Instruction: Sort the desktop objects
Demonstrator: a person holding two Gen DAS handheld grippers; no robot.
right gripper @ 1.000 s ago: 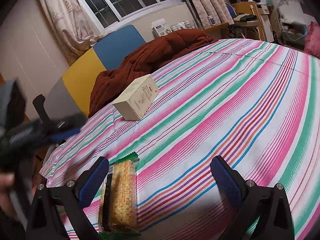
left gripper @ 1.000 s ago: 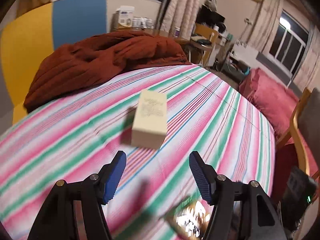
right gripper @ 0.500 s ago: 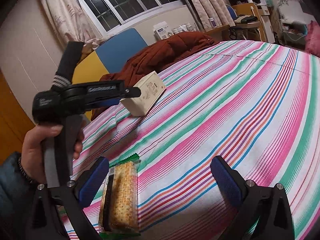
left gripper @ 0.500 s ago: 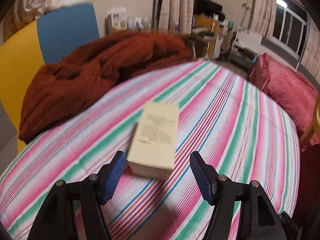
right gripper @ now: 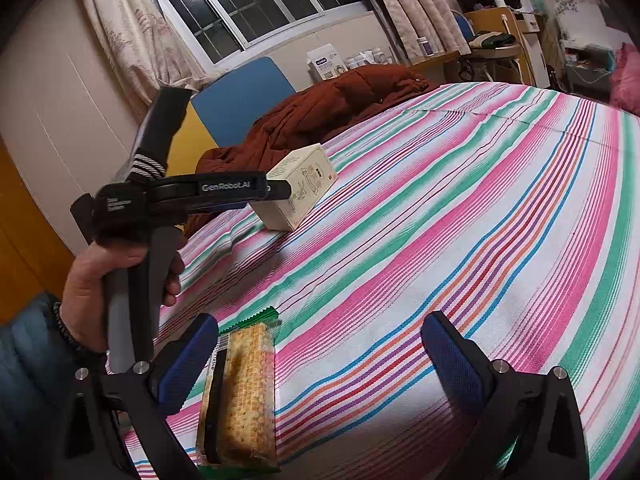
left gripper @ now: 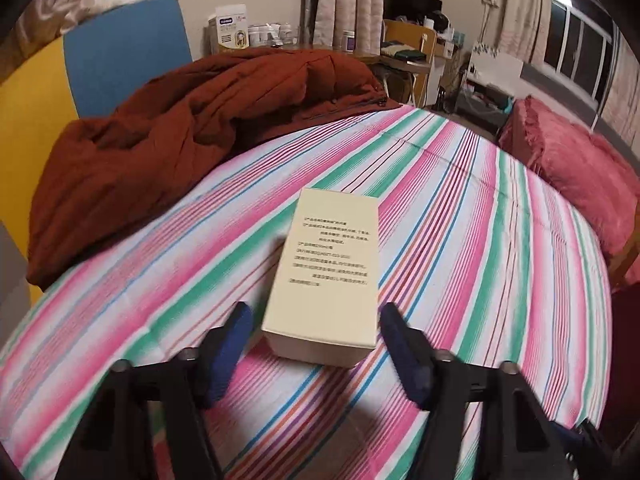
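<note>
The cream rectangular cardboard box [left gripper: 326, 280] lies flat on the pink-and-green striped cloth [left gripper: 460, 240]. The left gripper [left gripper: 314, 344] has just been closing, its blue pads flanking the box's near end (a gap shows each side). The right gripper [right gripper: 320, 360] gapes wide, empty, beside a clear-wrapped cracker packet [right gripper: 244, 392].

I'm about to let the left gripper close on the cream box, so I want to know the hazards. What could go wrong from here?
1. The left gripper, whose jaws have just been closing, flanks only the near end of the cream rectangular cardboard box, not yet touching; so short a grip could let it pivot.
2. The box lies on soft striped pink and green cloth, so it might slide away.
</note>
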